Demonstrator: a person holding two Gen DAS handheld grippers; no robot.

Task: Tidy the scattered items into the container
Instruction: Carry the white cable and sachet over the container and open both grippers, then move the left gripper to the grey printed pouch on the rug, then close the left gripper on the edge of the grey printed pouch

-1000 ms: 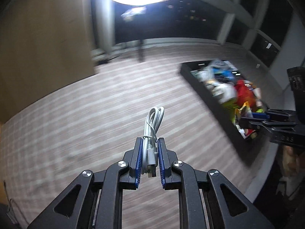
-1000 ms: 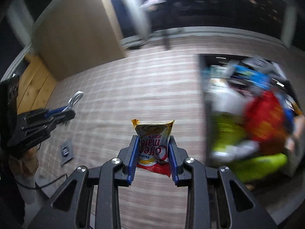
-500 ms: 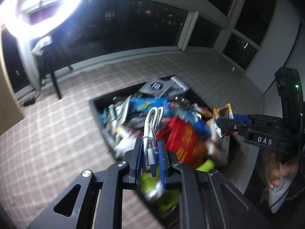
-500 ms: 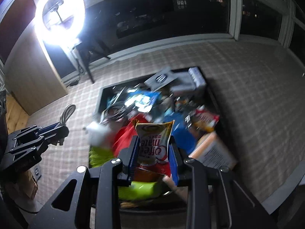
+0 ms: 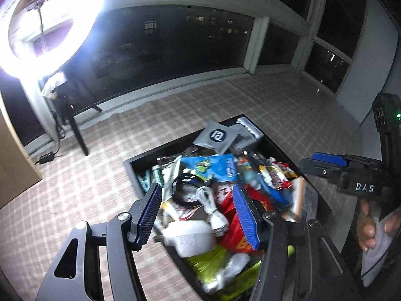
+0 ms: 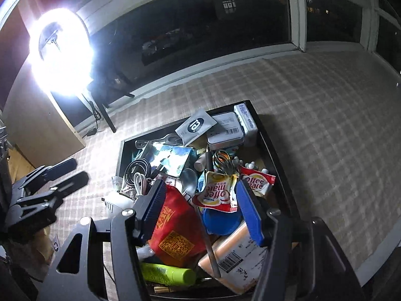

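Hovering both grippers over the black container (image 6: 273, 150), fingers spreading apart.

My left gripper (image 5: 198, 215) is opening, its fingers clear of the white cable (image 5: 209, 200), which lies on the heap inside the container. My right gripper (image 6: 200, 208) is opening too; the Coffee-mate sachet (image 6: 216, 193) sits between its fingers, untouched by them, atop the pile beside a red packet (image 6: 175, 228).

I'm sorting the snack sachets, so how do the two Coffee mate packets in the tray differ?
The nearer Coffee mate packet lies between the right gripper's opening jaws, clear of both pads, with its print upside down. The farther Coffee mate packet sits beyond the right-hand finger, near the tray's side wall, print upright. Both are white with red edges and rest on the pile.
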